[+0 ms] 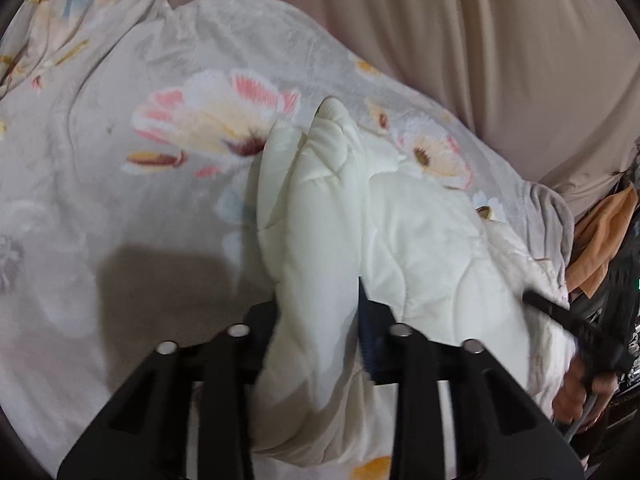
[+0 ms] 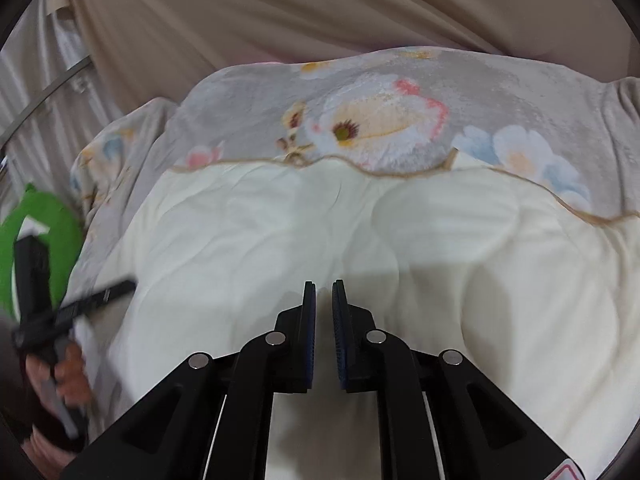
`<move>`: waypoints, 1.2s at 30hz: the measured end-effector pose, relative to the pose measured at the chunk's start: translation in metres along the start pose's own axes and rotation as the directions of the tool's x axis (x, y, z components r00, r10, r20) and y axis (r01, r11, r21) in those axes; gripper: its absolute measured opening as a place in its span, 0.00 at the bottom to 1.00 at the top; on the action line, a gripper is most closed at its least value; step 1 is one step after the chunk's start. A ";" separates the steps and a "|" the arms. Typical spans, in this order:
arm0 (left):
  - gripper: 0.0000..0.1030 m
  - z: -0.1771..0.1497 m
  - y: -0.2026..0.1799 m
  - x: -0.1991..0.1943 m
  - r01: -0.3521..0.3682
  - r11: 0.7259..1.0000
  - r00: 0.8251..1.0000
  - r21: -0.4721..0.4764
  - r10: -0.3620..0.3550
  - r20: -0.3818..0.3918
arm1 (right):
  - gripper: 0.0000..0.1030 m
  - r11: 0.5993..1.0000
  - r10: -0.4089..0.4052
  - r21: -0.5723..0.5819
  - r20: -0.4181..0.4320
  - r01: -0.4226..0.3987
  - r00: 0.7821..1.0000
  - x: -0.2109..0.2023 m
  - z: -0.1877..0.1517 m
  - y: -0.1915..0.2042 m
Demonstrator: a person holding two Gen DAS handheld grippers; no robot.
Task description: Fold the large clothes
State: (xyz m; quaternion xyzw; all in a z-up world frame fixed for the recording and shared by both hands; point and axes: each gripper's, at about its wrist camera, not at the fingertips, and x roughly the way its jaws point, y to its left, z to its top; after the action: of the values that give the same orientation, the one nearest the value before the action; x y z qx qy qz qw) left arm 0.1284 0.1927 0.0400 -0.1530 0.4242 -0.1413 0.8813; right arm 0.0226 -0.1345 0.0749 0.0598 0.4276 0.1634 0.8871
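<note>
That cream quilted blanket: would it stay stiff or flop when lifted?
Likely floppy: the cream quilted blanket bulges in a soft fold between the left gripper fingers. Probably light for its bulk, since it looks puffy. Its smooth sheen suggests it may slip.

- The right gripper (image 2: 323, 292) hovers over the cream quilted underside of a blanket (image 2: 280, 232), fingers nearly closed, nothing between.
- Beyond lies its grey floral face (image 2: 400, 92).
- Far left, the left gripper (image 2: 80, 304), blurred.
</note>
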 end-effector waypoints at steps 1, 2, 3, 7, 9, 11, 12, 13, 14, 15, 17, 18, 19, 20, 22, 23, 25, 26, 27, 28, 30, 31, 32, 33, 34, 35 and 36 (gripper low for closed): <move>0.21 0.002 -0.004 -0.008 0.016 1.000 1.000 0.003 -0.016 0.017 | 0.10 0.999 0.017 -0.027 -0.019 -0.017 1.000 -0.010 -0.014 0.005; 0.20 0.003 -0.009 -0.017 0.029 1.000 0.999 0.011 -0.029 0.038 | 0.10 0.998 0.035 -0.044 -0.036 -0.036 0.999 -0.016 -0.027 0.009; 0.19 0.003 -0.015 -0.024 0.036 0.999 0.998 0.019 -0.037 0.056 | 0.10 0.997 0.048 -0.056 -0.052 -0.051 0.998 -0.019 -0.039 0.012; 0.18 0.004 -0.056 -0.056 0.075 0.993 0.987 0.096 -0.088 0.137 | 0.10 0.997 0.042 -0.058 -0.093 -0.048 0.995 -0.004 -0.069 0.012; 0.18 0.003 -0.081 -0.069 0.085 0.984 0.980 0.154 -0.111 0.167 | 0.06 0.997 0.068 -0.012 -0.088 -0.070 0.994 0.008 -0.073 0.003; 0.17 0.001 -0.101 -0.081 0.100 0.975 0.973 0.200 -0.138 0.185 | 0.02 0.995 0.102 0.021 -0.081 -0.100 0.992 0.014 -0.073 -0.005; 0.17 -0.002 -0.117 -0.088 0.117 0.965 0.968 0.235 -0.164 0.189 | 0.00 0.993 0.113 0.030 -0.077 -0.111 0.991 0.016 -0.073 -0.007; 0.17 -0.003 -0.127 -0.092 0.128 0.958 0.965 0.258 -0.180 0.191 | 0.00 0.992 0.124 0.039 -0.075 -0.121 0.989 0.017 -0.073 -0.009; 0.17 -0.004 -0.140 -0.095 0.139 0.948 0.961 0.287 -0.199 0.191 | 0.00 0.990 0.135 0.051 -0.072 -0.131 0.988 0.017 -0.074 -0.011; 0.17 -0.007 -0.159 -0.097 0.158 0.932 0.956 0.327 -0.227 0.186 | 0.00 0.988 0.143 0.060 -0.067 -0.139 0.987 0.016 -0.074 -0.012; 0.16 -0.012 -0.191 -0.095 0.189 0.904 0.949 0.383 -0.269 0.166 | 0.00 0.985 0.158 0.079 -0.060 -0.153 0.986 0.013 -0.075 -0.015; 0.16 -0.016 -0.207 -0.093 0.202 0.888 0.946 0.413 -0.286 0.153 | 0.00 0.983 0.164 0.090 -0.059 -0.158 0.985 0.010 -0.077 -0.016; 0.16 -0.019 -0.220 -0.088 0.211 0.874 0.944 0.438 -0.298 0.140 | 0.00 0.980 0.174 0.108 -0.063 -0.166 0.983 0.005 -0.079 -0.017; 0.16 -0.023 -0.231 -0.084 0.217 0.862 0.943 0.459 -0.306 0.128 | 0.00 0.977 0.185 0.122 -0.066 -0.176 0.980 0.000 -0.081 -0.019; 0.16 -0.034 -0.262 -0.068 0.229 0.834 0.945 0.502 -0.313 0.090 | 0.02 0.967 0.221 0.143 -0.049 -0.212 0.974 -0.016 -0.090 -0.023; 0.16 -0.039 -0.274 -0.061 0.236 0.823 0.946 0.516 -0.315 0.070 | 0.03 0.965 0.226 0.145 -0.037 -0.218 0.974 -0.024 -0.094 -0.026; 0.16 -0.051 -0.299 -0.039 0.241 0.800 0.952 0.550 -0.304 0.025 | 0.07 0.964 0.215 0.160 -0.001 -0.212 0.977 -0.046 -0.107 -0.038; 0.16 -0.059 -0.310 -0.026 0.242 0.788 0.956 0.566 -0.293 0.000 | 0.09 0.963 0.208 0.173 0.016 -0.208 0.978 -0.055 -0.112 -0.046; 0.16 -0.066 -0.318 -0.016 0.242 0.781 0.959 0.576 -0.283 -0.020 | 0.10 0.961 0.197 0.191 0.034 -0.200 0.980 -0.064 -0.117 -0.056; 0.16 -0.074 -0.326 -0.003 0.241 0.775 0.963 0.584 -0.268 -0.042 | 0.11 0.960 0.178 0.211 0.056 -0.186 0.982 -0.076 -0.123 -0.067; 0.16 -0.091 -0.339 0.025 0.236 0.765 0.969 0.599 -0.231 -0.087 | 0.12 0.956 0.150 0.242 0.089 -0.168 0.985 -0.094 -0.131 -0.085; 0.16 -0.100 -0.343 0.039 0.229 0.763 0.972 0.605 -0.212 -0.100 | 0.12 0.954 0.135 0.257 0.106 -0.158 0.985 -0.104 -0.136 -0.095; 0.16 -0.107 -0.347 0.051 0.216 0.760 0.976 0.614 -0.194 -0.103 | 0.12 0.952 0.123 0.267 0.117 -0.150 0.985 -0.112 -0.140 -0.103; 0.16 -0.114 -0.348 0.058 0.207 0.756 0.978 0.621 -0.183 -0.103 | 0.12 0.951 0.108 0.276 0.128 -0.140 0.986 -0.118 -0.144 -0.109; 0.16 -0.119 -0.351 0.065 0.196 0.755 0.980 0.626 -0.172 -0.099 | 0.12 0.950 0.088 0.286 0.137 -0.125 0.987 -0.126 -0.148 -0.117; 0.17 -0.123 -0.353 0.071 0.184 0.753 0.982 0.631 -0.161 -0.094 | 0.13 0.948 0.066 0.300 0.149 -0.109 0.987 -0.134 -0.152 -0.126; 0.17 -0.127 -0.353 0.075 0.178 0.752 0.984 0.635 -0.155 -0.093 | 0.13 0.946 0.055 0.309 0.157 -0.102 0.986 -0.139 -0.154 -0.132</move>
State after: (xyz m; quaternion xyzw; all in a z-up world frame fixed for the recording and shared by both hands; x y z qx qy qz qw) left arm 0.0307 -0.1774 0.0499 0.1221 0.3503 -0.3577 0.8570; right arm -0.1463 -0.3106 0.0487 0.2299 0.3793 0.1233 0.8877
